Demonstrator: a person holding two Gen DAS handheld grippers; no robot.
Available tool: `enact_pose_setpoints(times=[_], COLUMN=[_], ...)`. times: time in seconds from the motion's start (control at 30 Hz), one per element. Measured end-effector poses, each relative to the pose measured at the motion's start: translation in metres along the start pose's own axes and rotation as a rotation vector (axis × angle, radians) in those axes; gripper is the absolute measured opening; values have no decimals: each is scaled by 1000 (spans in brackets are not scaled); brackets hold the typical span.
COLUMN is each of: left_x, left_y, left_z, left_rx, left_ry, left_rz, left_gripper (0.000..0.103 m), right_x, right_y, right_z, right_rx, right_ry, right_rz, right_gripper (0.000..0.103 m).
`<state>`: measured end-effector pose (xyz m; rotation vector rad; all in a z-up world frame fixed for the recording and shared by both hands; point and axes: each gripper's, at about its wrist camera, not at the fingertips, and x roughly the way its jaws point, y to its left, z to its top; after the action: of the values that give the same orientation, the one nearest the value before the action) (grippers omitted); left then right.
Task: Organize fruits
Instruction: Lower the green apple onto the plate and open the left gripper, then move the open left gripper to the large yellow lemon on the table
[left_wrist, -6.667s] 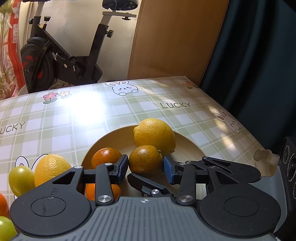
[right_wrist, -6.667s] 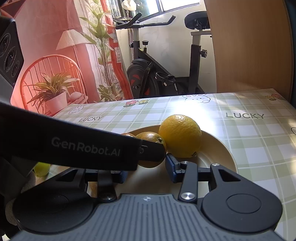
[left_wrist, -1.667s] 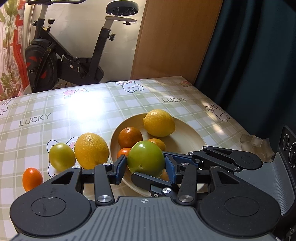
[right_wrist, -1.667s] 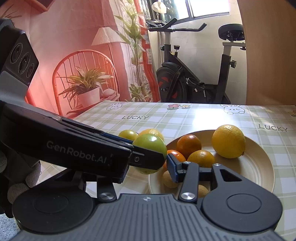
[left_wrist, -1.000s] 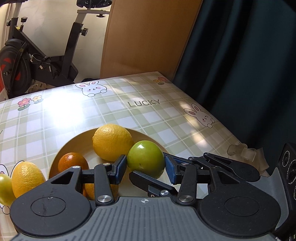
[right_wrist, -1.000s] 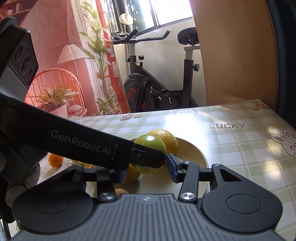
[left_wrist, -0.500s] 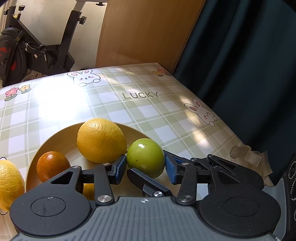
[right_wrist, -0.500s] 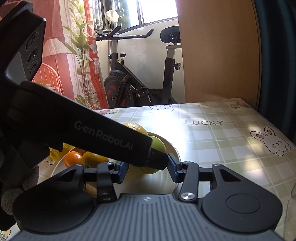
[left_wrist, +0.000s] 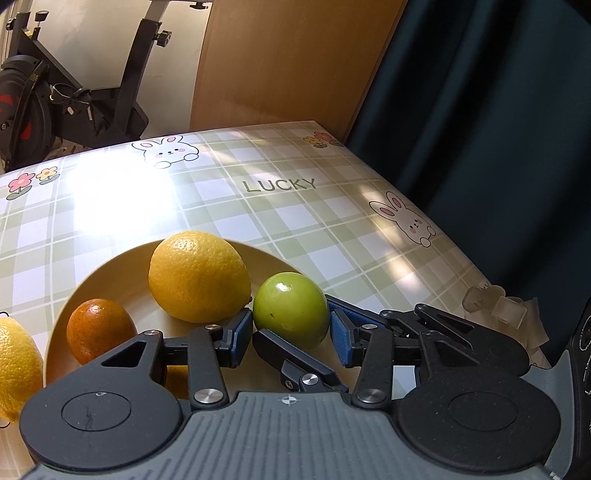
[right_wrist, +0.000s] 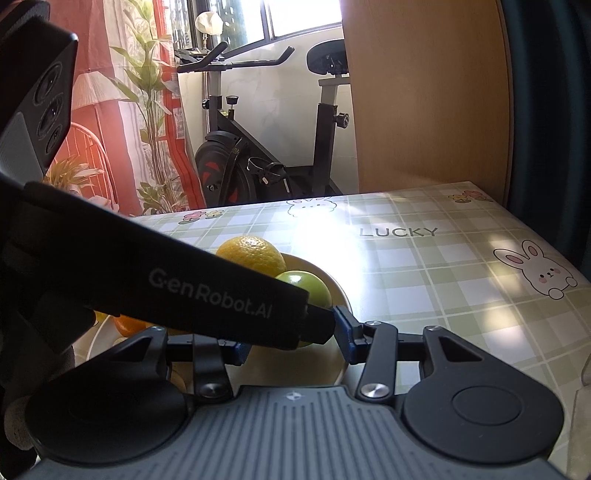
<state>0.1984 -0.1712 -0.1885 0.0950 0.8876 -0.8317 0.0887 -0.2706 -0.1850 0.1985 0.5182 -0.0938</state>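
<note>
Since half a second ago, we are lowering the green fruit (left_wrist: 290, 309) onto the plate (left_wrist: 110, 275), beside the lemon (left_wrist: 198, 276). Our left gripper (left_wrist: 291, 334) is gripping it. Our right gripper (right_wrist: 291, 341), spread wide, is partly hidden behind the left tool.

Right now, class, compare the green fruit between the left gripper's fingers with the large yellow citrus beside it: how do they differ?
The green fruit is smooth, glossy and smaller; the yellow citrus is dimpled, matte and larger. The green fruit sits between the fingers of the left gripper, near the right edge of the plate; the yellow citrus lies free, further in. Both are roundish and over the same plate.
</note>
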Motion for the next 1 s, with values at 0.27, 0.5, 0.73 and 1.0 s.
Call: enact_pose_setpoints(times=[0.27,0.5,0.73,1.0], left_x=[-7,-27,-59,-97], left_y=[3,7,23,54], left_z=[0,1,-6,-15], left_rx=[-24,-27,-43,-86], left_ry=[-12,-44,-94,-159], left_rz=[6,11,50,117], left_gripper=[51,52,53,54], right_x=[-1,-12,-13,-16], right_y=[2,-2,-11,-12], right_z=[-2,-5,-5,-6], right_rx=[-5,0,33,43], right_ry=[-13,-82,-102,-115], right_rz=[-16,-5,39,56], right_gripper=[48,51,59,60])
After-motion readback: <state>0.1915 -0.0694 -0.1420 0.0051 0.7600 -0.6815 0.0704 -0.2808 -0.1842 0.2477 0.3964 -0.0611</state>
